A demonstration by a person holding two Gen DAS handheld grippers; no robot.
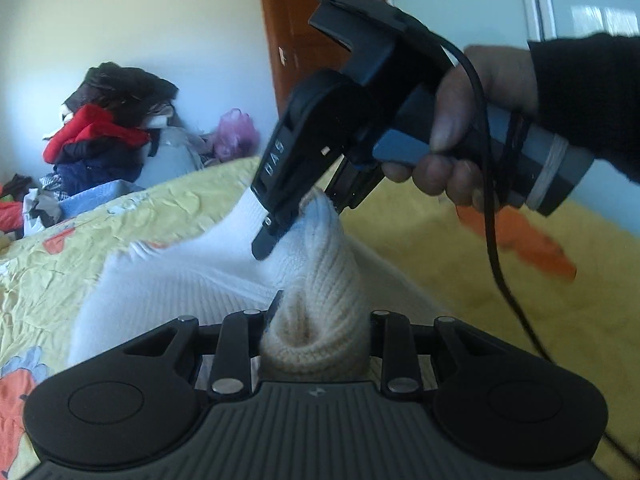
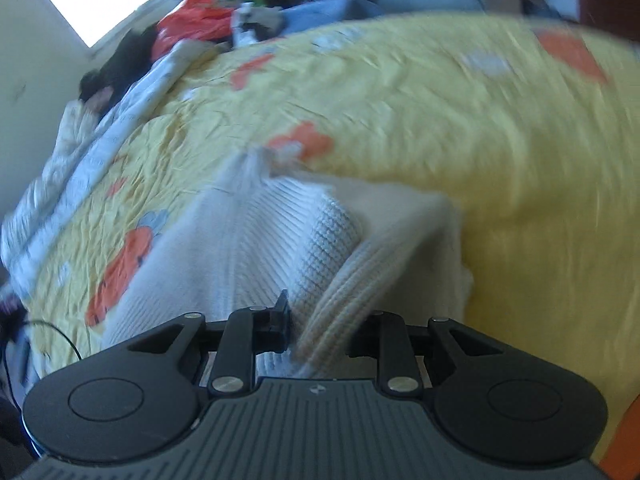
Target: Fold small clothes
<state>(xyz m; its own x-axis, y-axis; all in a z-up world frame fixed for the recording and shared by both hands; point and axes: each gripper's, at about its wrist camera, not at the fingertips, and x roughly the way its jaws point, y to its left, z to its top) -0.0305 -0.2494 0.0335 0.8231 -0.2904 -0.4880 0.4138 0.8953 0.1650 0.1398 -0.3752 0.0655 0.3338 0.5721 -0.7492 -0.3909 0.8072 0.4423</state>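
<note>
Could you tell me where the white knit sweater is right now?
In both wrist views, the white knit sweater lies mid-frame on the yellow bedspread, its bunched edge pinched in the left tongs and right tongs.

Two close wrist views, shared bedspread (image 1: 140,216)

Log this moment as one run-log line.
left hand-held gripper: shut on white knit garment | right hand-held gripper: shut on same garment | garment: lifted over yellow bedspread | fold: unfinished

Knit cloth (image 1: 316,320) hides the left claw's (image 1: 320,332) fingertips.
</note>
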